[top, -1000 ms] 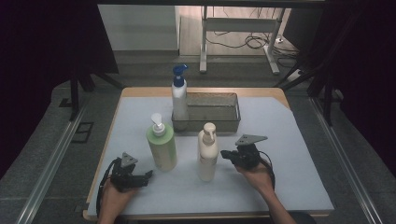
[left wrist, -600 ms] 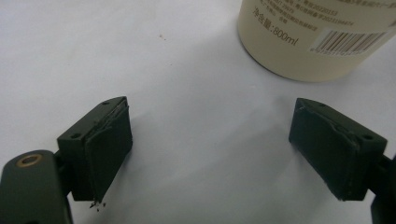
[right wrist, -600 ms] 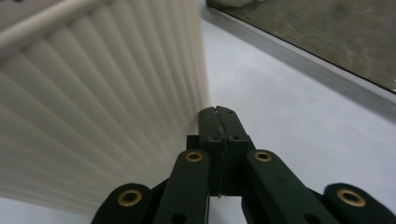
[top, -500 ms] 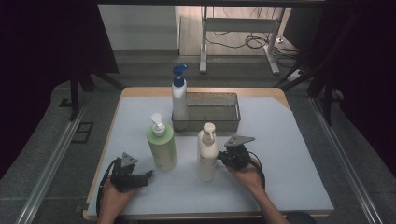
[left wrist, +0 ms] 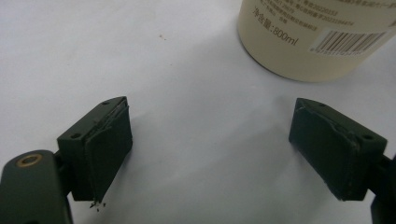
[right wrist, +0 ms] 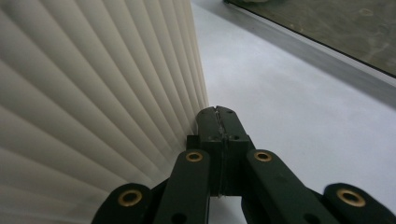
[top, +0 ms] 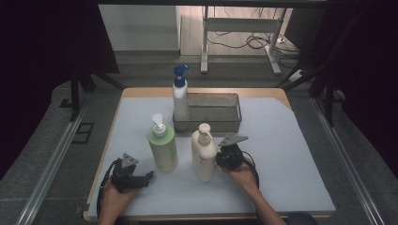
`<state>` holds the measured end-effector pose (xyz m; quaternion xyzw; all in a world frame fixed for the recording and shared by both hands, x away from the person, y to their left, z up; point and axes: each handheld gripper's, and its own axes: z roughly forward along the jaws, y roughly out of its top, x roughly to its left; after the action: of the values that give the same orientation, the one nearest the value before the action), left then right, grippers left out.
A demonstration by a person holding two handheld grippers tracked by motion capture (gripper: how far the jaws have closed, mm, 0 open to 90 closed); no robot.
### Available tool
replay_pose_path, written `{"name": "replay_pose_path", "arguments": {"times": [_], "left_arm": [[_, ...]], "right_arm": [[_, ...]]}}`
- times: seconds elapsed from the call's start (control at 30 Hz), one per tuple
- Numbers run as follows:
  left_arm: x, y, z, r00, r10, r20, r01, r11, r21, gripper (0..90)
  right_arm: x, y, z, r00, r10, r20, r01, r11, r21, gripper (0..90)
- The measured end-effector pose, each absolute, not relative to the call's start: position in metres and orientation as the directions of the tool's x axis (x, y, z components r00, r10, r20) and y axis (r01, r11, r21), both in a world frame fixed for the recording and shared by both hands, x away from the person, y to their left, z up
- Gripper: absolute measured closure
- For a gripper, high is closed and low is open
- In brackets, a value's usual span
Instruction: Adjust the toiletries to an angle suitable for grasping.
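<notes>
My right claw (top: pixel 219 158), pressed together on nothing, sat against the upright cream bottle (top: pixel 203 153), which stood to its left; left claw (top: pixel 149 176) spread, farther off.

Overhead view; two close tool views

On the worktop (top: pixel 291 154) a cream pump bottle (top: pixel 203 152) stands near the centre, with a green pump bottle (top: pixel 162 144) just beside it at nine o'clock. The right tongs (top: pixel 220 159) sit at the cream bottle's three o'clock side, right against it. The left tongs (top: pixel 149 176) lie at seven o'clock. A white spray bottle (top: pixel 180 97) stands at twelve, beside a grey tray (top: pixel 234 123)
</notes>
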<state>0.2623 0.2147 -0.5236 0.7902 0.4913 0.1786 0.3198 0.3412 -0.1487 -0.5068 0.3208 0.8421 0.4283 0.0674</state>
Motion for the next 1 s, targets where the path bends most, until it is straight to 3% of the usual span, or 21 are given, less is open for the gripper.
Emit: {"name": "replay_pose_path", "arguments": {"times": [0.3, 0.43, 1.0], "left_arm": [[0.262, 0.215, -0.524, 0.454, 0.891, -0.032, 0.662, -0.313, 0.681, 13.3], [0.262, 0.215, -0.524, 0.454, 0.891, -0.031, 0.662, -0.313, 0.681, 13.3], [0.262, 0.215, -0.524, 0.453, 0.891, -0.031, 0.662, -0.313, 0.681, 13.3]], "right_arm": [[0.347, -0.144, -0.507, -0.8, 0.567, 0.198, 0.489, 0.425, 0.762, 89.5], [0.345, -0.147, -0.503, -0.8, 0.577, 0.164, 0.475, 0.442, 0.761, 88.6], [0.315, -0.188, -0.488, -0.781, 0.621, 0.063, 0.437, 0.471, 0.767, 64.7]]}}
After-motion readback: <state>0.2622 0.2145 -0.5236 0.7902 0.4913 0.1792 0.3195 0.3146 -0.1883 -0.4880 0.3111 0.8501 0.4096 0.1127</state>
